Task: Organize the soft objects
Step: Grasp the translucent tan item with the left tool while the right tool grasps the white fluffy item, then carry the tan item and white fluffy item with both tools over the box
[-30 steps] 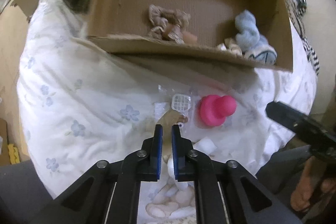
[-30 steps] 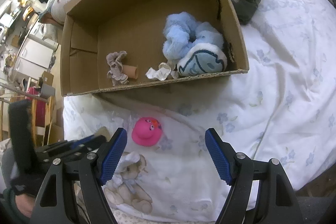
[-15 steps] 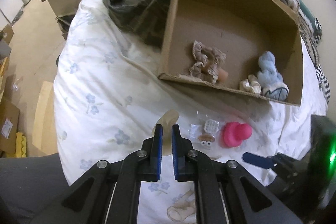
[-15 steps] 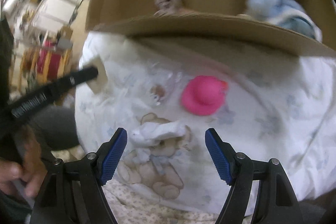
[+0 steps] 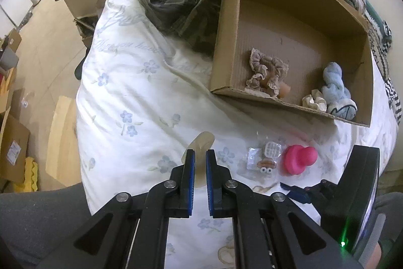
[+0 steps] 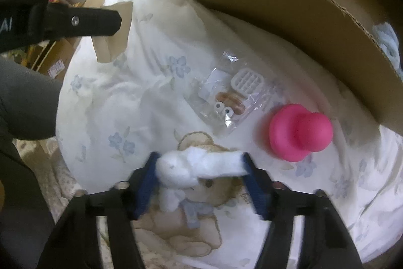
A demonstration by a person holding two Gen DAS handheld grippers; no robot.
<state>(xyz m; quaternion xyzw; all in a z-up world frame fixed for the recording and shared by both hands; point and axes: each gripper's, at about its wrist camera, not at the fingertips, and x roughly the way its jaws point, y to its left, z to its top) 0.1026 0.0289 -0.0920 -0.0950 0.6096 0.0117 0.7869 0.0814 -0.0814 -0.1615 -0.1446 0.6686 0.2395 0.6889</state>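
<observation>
- Right gripper (image 6: 200,179) has dropped from its hover above the bedding; its jaws are closing on a white fluffy toy (image 6: 191,168) between the pads, so a pickup is starting.
- Left gripper (image 5: 198,163) stays pinched on a beige flexible piece (image 5: 202,143).
- Beyond both: pink rubber duck (image 6: 299,134), plastic packet (image 6: 234,92) on the quilt.
- Farther on, the cardboard box (image 5: 302,17) holds a scrunchie (image 5: 267,72) and a blue plush (image 5: 335,87).
</observation>
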